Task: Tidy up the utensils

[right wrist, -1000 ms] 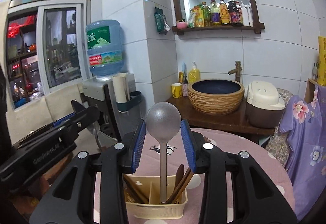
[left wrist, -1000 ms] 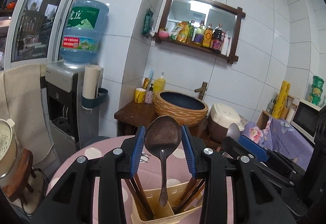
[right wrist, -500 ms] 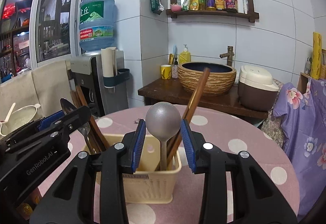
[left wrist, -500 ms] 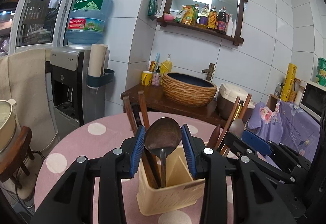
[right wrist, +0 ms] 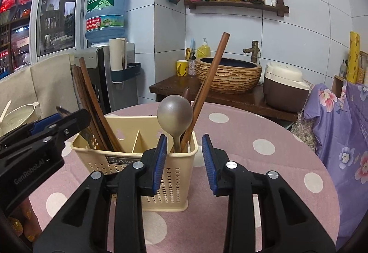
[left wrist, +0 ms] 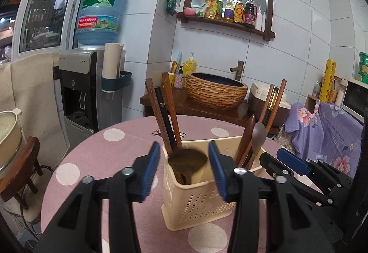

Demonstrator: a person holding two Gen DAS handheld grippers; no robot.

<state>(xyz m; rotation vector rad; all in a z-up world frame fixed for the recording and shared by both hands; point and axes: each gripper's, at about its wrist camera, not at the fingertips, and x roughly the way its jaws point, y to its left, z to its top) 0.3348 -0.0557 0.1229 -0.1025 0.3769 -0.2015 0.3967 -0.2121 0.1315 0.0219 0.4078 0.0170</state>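
Observation:
A cream plastic utensil holder (left wrist: pixel 197 197) (right wrist: pixel 101 164) stands on the pink dotted table. My left gripper (left wrist: pixel 185 169) hovers over its near left corner. Its jaws are opening, and the dark spoon (left wrist: pixel 187 161) sits blurred between the pads with a gap on each side, its handle down in the holder. My right gripper (right wrist: pixel 184 158) is at the holder's right end. Its jaws are closing a little and press on nothing. The grey spoon (right wrist: pixel 174 112) stands in the right compartment just past those fingertips. Wooden chopsticks (left wrist: pixel 164 110) (right wrist: pixel 89 96) lean in the holder.
The round table (right wrist: pixel 253 138) has bare cloth to the right of the holder. Behind it are a water dispenser (left wrist: pixel 89 83), a dark counter with a woven basin (left wrist: pixel 216 92) and a rice cooker (right wrist: pixel 285 85). A stool (left wrist: pixel 20 161) carrying a pot stands at the left, and purple flowered cloth (left wrist: pixel 322 133) at the right.
Both grippers have come down to the holder, lowering a spoon each into it. The left jaws have spread off the dark spoon. The grey spoon now stands free beyond the right pads.

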